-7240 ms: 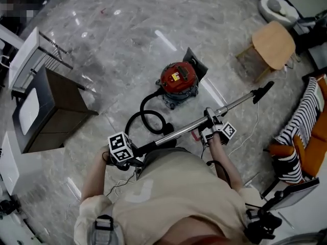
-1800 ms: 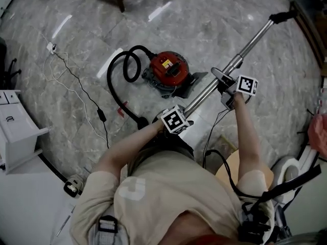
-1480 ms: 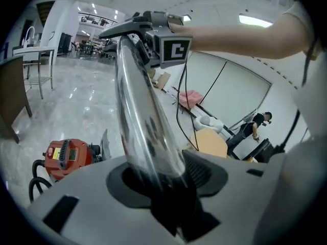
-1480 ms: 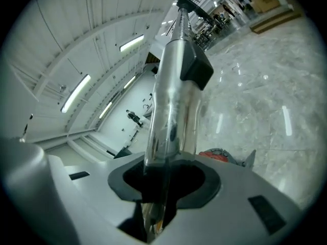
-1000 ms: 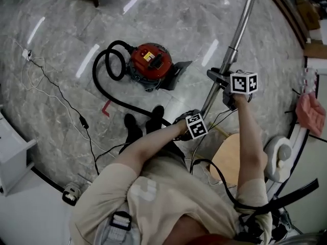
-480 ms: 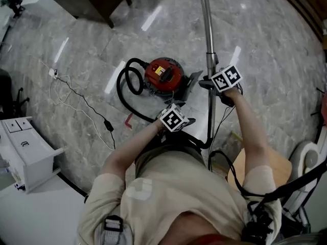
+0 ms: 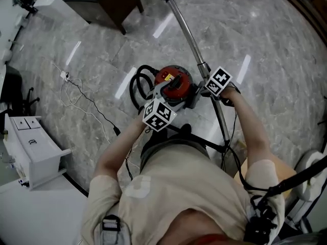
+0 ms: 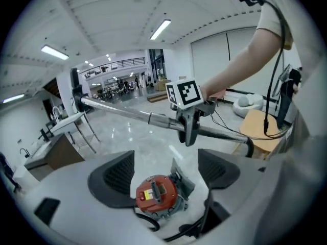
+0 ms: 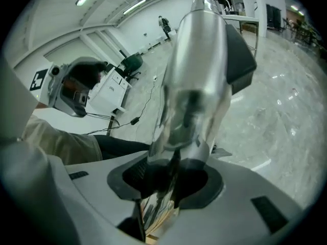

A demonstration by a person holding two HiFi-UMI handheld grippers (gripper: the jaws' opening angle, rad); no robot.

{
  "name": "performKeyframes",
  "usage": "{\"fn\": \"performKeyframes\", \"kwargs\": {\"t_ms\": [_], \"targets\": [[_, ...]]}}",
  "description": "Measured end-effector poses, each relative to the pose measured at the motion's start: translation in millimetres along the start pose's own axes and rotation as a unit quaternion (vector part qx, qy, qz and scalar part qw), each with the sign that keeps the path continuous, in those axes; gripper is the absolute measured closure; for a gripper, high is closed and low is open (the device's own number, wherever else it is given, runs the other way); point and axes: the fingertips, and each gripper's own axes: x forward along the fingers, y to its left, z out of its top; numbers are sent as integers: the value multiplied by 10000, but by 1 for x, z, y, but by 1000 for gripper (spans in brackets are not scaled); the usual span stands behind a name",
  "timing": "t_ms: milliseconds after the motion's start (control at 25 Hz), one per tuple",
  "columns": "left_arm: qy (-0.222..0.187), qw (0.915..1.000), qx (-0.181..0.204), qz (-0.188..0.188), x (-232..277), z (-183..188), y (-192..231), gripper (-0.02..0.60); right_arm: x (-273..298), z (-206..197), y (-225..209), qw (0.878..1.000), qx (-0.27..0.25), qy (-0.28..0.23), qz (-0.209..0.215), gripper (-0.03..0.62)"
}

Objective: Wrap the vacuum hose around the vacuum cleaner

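Chrome tube, round red vacuum cleaner

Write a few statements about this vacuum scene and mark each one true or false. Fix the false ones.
1. The right gripper is clamped on the wand. True.
2. The left gripper grips the hose. False: its jaws have just been opening and stand apart with nothing between them. The hose lies looped beside the vacuum.
3. The vacuum is blue. False: it is red.
4. In the head view, a cable lies on the floor left of the vacuum. True.
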Motion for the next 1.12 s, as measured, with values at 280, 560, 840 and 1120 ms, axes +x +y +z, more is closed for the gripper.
{"fn": "performKeyframes", "kwargs": {"t_ms": [280, 560, 840, 1120], "targets": [[-339, 9915, 1248, 130, -11, 18, 47, 187, 4, 15, 18, 9957, -404, 783, -287, 462], [-350, 9682, 2476, -28, -16, 6, 108, 187, 19, 47, 23, 9860, -544, 1437, -650, 464], [-197, 9064, 4216, -202, 18, 19, 121, 187, 39, 56, 40, 9795, -370, 1902, -542, 462], [1004, 8376, 5295, -889, 69, -15, 126, 187, 47, 61, 40, 9765, -505, 2071, -309, 462]]}}
